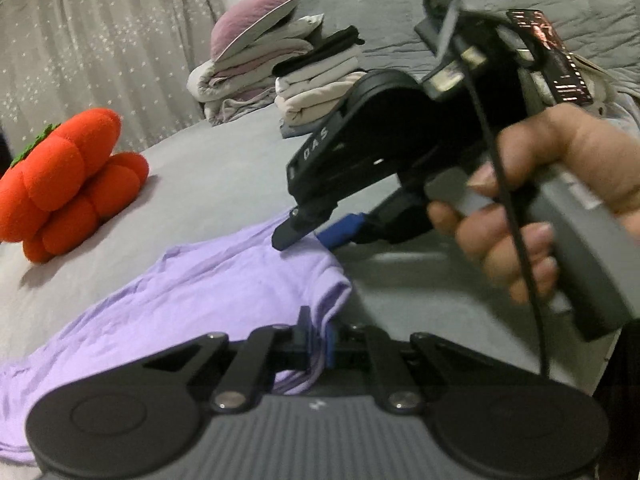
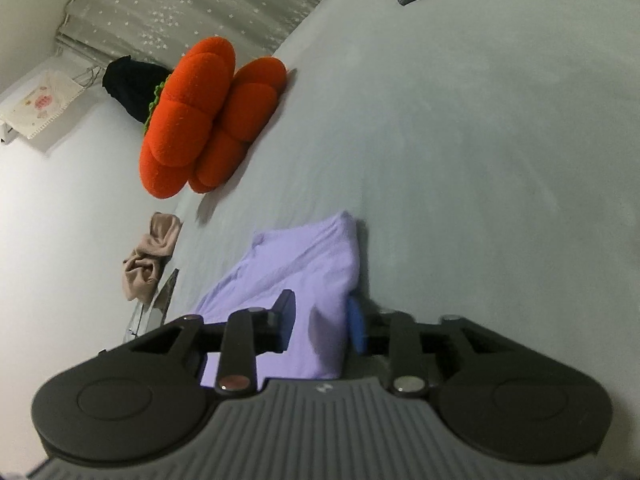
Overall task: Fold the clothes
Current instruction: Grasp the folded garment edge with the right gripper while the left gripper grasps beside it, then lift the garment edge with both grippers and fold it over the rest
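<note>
The lilac T-shirt (image 1: 200,288) lies spread on the grey bed sheet (image 1: 224,168), running from the lower left of the left wrist view up toward the middle, with both grippers at its near edges. A red pumpkin-shaped cushion (image 1: 68,184) sits on the sheet beyond the shirt, well apart from it, and further back a stack of folded clothes (image 1: 316,80) stands beside a pile of bedding topped with a mauve pillow (image 1: 252,20). A crumpled beige cloth (image 2: 150,256) lies off the bed's edge, left of the shirt in the right wrist view. The right gripper (image 2: 320,322) is partly closed with a fold of lilac fabric bunched between its fingers — it has hold of the shirt. The left gripper (image 1: 316,344) is pinched almost closed on a thin edge of the same shirt.
</note>
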